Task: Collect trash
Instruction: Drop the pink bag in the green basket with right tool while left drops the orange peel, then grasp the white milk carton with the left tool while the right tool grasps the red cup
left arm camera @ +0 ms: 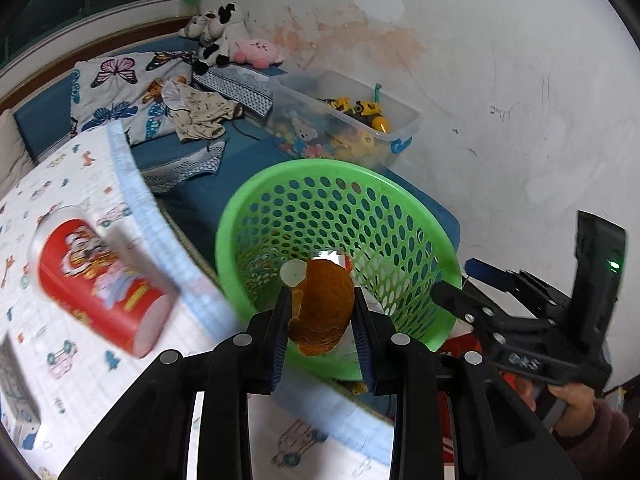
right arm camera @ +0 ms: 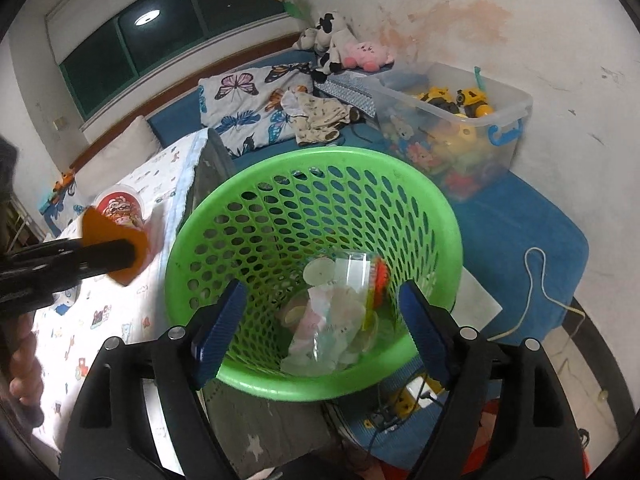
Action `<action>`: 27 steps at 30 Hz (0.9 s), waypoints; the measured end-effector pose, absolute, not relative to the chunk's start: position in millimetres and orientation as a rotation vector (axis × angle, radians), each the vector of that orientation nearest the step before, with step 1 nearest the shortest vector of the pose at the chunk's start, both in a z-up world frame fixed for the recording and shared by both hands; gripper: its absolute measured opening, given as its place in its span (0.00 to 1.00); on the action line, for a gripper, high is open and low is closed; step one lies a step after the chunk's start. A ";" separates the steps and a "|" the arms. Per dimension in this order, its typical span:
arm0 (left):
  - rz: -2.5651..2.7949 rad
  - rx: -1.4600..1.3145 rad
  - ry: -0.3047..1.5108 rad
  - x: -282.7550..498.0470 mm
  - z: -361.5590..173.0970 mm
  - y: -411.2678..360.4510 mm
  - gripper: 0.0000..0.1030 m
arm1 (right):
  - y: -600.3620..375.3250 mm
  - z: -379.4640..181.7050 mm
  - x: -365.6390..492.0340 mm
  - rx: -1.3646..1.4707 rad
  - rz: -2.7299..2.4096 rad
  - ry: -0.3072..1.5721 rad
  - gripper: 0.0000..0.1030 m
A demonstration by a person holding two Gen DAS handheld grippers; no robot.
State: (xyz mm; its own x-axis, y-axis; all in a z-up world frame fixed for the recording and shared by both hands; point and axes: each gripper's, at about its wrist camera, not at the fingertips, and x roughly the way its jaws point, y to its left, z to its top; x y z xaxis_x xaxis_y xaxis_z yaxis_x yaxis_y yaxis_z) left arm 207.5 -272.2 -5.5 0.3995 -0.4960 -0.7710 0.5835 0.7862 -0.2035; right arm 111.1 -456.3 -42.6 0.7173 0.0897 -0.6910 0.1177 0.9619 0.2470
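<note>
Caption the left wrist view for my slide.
Left claw grips orange peel above the green basket.

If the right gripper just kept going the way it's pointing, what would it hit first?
Probably the trash pile at the bottom of the green basket. The open right gripper points down into its mouth with nothing between the jaws, though depth is hard to judge.

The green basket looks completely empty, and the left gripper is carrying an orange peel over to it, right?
Not empty. The right wrist view shows the green basket already holding clear plastic wrappers and other scraps. The rest holds: the left gripper grips the orange peel.
</note>
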 end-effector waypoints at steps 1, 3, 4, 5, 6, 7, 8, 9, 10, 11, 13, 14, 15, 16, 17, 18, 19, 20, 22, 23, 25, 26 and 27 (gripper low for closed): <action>-0.684 0.108 0.940 209.4 -7.9 -275.8 0.28 | -457.5 -41.9 109.1 0.288 -0.016 0.771 0.77; -0.688 0.109 0.952 211.9 -12.1 -280.5 0.28 | -458.6 -41.3 106.4 0.293 -0.017 0.769 0.77; -0.693 0.107 0.962 214.2 -15.4 -284.2 0.28 | -459.4 -41.2 104.5 0.295 -0.018 0.768 0.77; -0.697 0.104 0.967 214.9 -17.1 -286.1 0.29 | -460.0 -41.3 103.4 0.296 -0.018 0.767 0.77; -0.698 0.103 0.972 215.5 -19.0 -288.0 0.36 | -460.4 -41.7 102.1 0.296 -0.019 0.767 0.77; -0.697 0.100 0.972 216.3 -20.3 -289.0 0.50 | -461.0 -41.9 100.8 0.298 -0.019 0.767 0.77; -0.694 0.092 0.963 216.2 -20.2 -289.2 0.55 | -461.6 -42.1 99.8 0.301 -0.017 0.767 0.77; -0.695 0.086 0.951 215.7 -19.1 -288.3 0.56 | -461.6 -42.0 98.9 0.303 -0.016 0.767 0.77; -0.699 0.084 0.949 214.8 -18.3 -288.7 0.56 | -462.1 -42.0 97.9 0.303 -0.016 0.765 0.77; -0.702 0.079 0.950 213.9 -17.6 -286.8 0.56 | -462.2 -42.1 98.1 0.304 -0.016 0.765 0.77; -0.698 0.073 0.946 211.1 -15.8 -281.5 0.56 | -461.4 -40.9 97.3 0.307 -0.010 0.763 0.77; -0.693 0.073 0.941 209.8 -14.4 -277.4 0.56 | -460.6 -40.1 97.1 0.307 -0.007 0.761 0.77; -0.686 0.072 0.938 208.9 -13.2 -274.1 0.56 | -459.4 -39.2 96.8 0.306 -0.003 0.760 0.77; -0.678 0.064 0.935 207.5 -11.7 -267.3 0.56 | -457.1 -38.3 96.6 0.304 0.003 0.759 0.78; -0.672 0.056 0.933 205.8 -10.5 -261.0 0.56 | -454.9 -37.7 96.8 0.302 0.007 0.757 0.78; -0.659 0.052 0.930 203.8 -9.6 -254.2 0.56 | -451.5 -36.8 97.0 0.297 0.013 0.756 0.79; -0.645 0.054 0.928 202.2 -8.9 -248.7 0.56 | -448.7 -35.9 97.4 0.294 0.018 0.756 0.79; -0.627 0.055 0.924 199.6 -8.3 -240.8 0.56 | -446.1 -35.3 97.8 0.291 0.024 0.755 0.79; -0.599 0.052 0.924 196.2 -8.3 -227.2 0.57 | -439.0 -33.8 99.8 0.283 0.041 0.755 0.79; -0.584 0.049 0.926 194.6 -8.6 -219.9 0.57 | -435.9 -32.9 100.5 0.280 0.047 0.754 0.80; -0.555 0.034 0.925 191.0 -9.5 -202.6 0.57 | -427.0 -30.5 103.1 0.268 0.065 0.754 0.81; -0.537 0.025 0.922 189.1 -9.9 -192.4 0.57 | -423.1 -29.5 104.5 0.263 0.074 0.754 0.81; -0.514 0.019 0.921 187.5 -10.3 -182.1 0.58 | -418.2 -28.7 106.5 0.257 0.086 0.755 0.82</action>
State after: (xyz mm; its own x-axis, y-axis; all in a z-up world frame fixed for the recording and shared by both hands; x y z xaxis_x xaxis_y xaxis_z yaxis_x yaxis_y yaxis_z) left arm 187.5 -182.1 -10.3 0.4935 -0.4157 -0.7640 0.4317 0.8796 -0.1997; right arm 106.5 -418.2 -28.7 0.7266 0.1691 -0.6660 0.0145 0.9653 0.2609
